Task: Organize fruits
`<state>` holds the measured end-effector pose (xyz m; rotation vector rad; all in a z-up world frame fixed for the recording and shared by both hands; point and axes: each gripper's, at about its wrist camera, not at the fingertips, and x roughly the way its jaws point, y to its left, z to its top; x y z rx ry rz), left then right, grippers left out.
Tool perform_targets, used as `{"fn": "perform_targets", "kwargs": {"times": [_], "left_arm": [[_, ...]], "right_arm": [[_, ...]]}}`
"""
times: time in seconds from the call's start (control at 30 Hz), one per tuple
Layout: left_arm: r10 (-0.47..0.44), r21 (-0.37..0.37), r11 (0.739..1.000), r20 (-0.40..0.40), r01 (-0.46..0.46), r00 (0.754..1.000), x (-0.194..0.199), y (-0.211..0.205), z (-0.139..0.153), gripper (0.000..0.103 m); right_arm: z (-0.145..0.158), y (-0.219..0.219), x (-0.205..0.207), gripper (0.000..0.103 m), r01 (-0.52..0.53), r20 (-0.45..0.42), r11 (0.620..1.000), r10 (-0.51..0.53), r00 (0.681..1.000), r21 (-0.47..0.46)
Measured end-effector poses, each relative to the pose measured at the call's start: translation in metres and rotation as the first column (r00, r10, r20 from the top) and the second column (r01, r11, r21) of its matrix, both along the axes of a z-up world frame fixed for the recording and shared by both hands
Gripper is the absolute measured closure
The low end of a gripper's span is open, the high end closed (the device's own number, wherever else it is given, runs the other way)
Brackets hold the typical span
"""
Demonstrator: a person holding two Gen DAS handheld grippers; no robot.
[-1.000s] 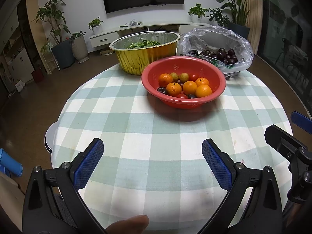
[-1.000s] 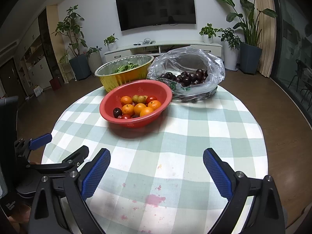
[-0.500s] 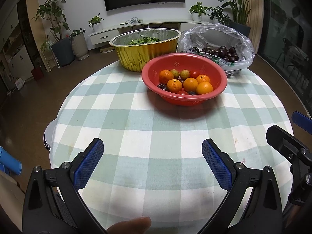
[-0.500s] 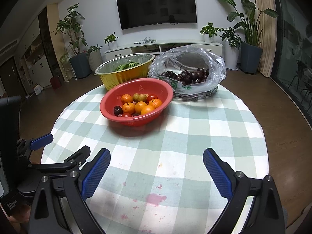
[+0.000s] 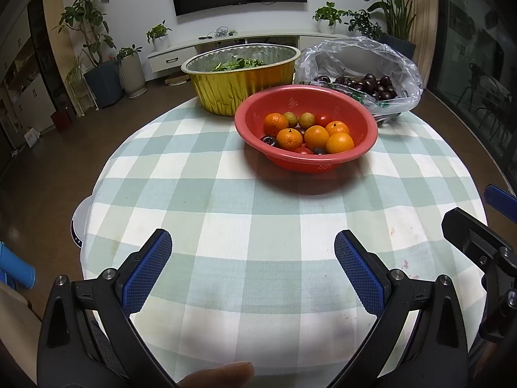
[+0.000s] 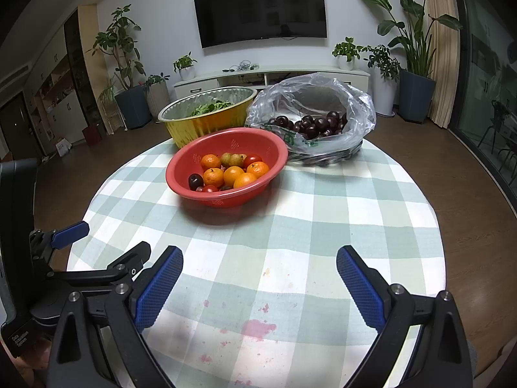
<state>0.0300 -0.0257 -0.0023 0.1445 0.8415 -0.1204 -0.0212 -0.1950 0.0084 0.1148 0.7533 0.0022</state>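
Left claw (image 5: pixel 252 258) agape, housing label "Data Acquisition System" (image 6: pixel 20 338) (tiny), right claw (image 6: pixel 260 274) agape

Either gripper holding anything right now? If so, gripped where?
Nothing held. Left gripper and right gripper are both open and empty over the tablecloth, short of the red bowl.

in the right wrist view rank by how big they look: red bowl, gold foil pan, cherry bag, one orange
1. cherry bag
2. red bowl, close to the bag in apparent size, and nearer the camera, so the top two are uncertain
3. gold foil pan, partly hidden behind the bowl, so its rank is unsure
4. orange, clearly smallest
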Motion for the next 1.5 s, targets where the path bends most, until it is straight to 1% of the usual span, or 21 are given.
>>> {"fn": "perform_targets", "kwargs": {"times": [0.3, 1.5], "left_arm": [[0.002, 0.0, 1.0, -0.002, -0.002, 1.0, -0.0013, 0.0011, -0.0045, 0.001], [0.004, 0.001, 1.0, -0.006, -0.004, 1.0, -0.0008, 0.0009, -0.0054, 0.001]], "right_arm": [[0.0006, 0.0, 0.0, 0.005, 0.0, 0.0, 1.0, 0.0, 1.0, 0.0], [0.0014, 0.0003, -0.0007, 0.005, 0.001, -0.006, 1.0, -0.001, 1.0, 0.001]]}}
